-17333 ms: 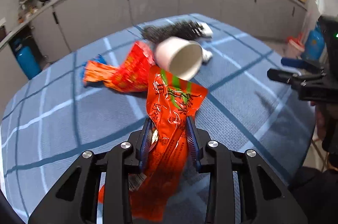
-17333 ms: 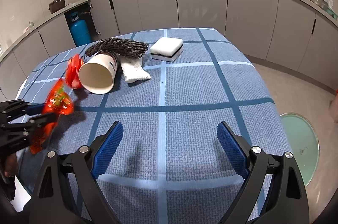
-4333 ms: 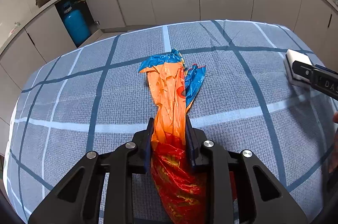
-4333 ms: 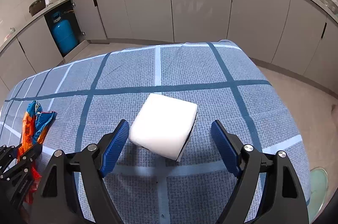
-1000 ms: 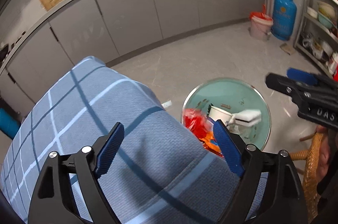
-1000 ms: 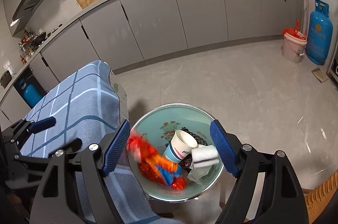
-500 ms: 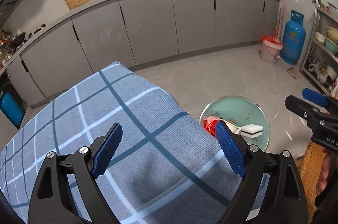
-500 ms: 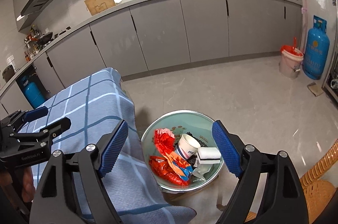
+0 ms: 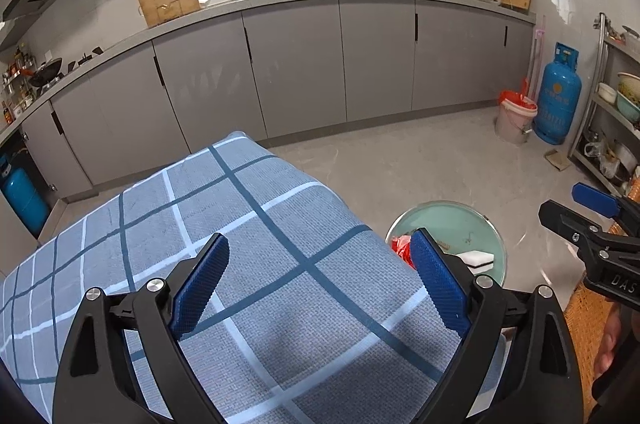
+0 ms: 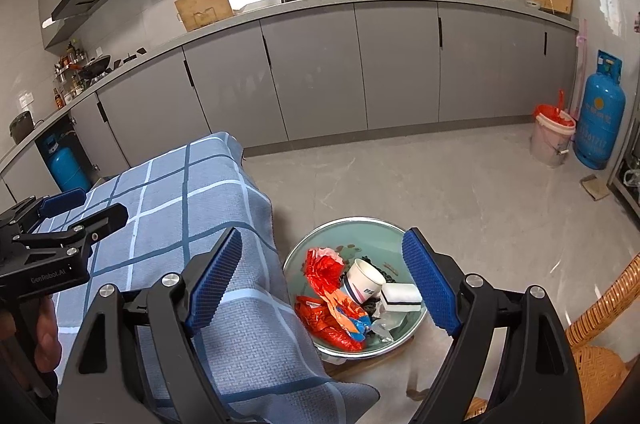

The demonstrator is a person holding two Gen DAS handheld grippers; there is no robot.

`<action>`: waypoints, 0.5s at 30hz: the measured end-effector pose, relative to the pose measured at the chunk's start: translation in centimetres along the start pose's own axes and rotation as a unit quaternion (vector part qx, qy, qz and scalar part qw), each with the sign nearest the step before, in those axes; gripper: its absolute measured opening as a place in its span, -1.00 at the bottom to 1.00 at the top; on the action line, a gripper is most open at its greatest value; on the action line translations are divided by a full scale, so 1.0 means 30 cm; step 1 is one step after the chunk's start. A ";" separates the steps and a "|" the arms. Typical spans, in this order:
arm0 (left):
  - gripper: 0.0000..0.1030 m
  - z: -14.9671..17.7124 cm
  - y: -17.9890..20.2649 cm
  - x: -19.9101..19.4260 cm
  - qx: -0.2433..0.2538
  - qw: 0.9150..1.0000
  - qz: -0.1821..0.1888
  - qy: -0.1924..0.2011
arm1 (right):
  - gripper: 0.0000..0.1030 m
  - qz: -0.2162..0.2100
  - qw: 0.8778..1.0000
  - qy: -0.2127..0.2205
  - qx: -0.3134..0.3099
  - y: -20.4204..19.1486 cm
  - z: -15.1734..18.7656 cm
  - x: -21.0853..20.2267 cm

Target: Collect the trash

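At lower centre of the right view, the trash [image 10: 340, 300] lies in the basin [image 10: 320, 236] on the floor, under the right gripper [image 10: 322, 284]; both grippers' jaws stand apart, empty.

The tablecloth [image 9: 256, 264] was a coarse, matt woven cloth. The basin [image 10: 320, 240] had a glossy enamelled inside holding shiny crinkled plastic wrappers [image 10: 332, 308], a paper cup [image 10: 362, 280] and a spongy foam block [image 10: 400, 294]. The far cabinets [image 9: 296, 63] looked smooth, the floor [image 10: 420, 179] polished.
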State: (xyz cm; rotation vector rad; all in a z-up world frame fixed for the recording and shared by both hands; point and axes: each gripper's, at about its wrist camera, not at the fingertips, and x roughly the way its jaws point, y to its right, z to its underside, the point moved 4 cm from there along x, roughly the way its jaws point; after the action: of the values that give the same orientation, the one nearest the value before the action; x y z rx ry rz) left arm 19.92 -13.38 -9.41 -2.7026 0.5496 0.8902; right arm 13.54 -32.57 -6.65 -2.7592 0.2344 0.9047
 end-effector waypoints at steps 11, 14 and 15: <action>0.76 -0.004 -0.010 -0.008 -0.004 1.000 0.000 0.004 | 0.60 0.003 1.000 0.004 -0.005 -0.008 -0.005 -0.012; 0.76 -0.004 -0.012 -0.007 -0.005 1.000 -0.001 0.004 | 0.60 0.003 1.000 0.004 -0.005 -0.009 -0.006 -0.013; 0.76 -0.005 -0.012 -0.007 -0.005 1.000 -0.001 0.004 | 0.60 0.003 1.000 0.004 -0.004 -0.009 -0.005 -0.013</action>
State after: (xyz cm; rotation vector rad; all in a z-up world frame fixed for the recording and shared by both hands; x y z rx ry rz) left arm 19.99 -13.04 -9.12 -2.7164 0.5444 0.8848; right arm 13.38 -32.31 -6.26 -2.7718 0.2397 0.8982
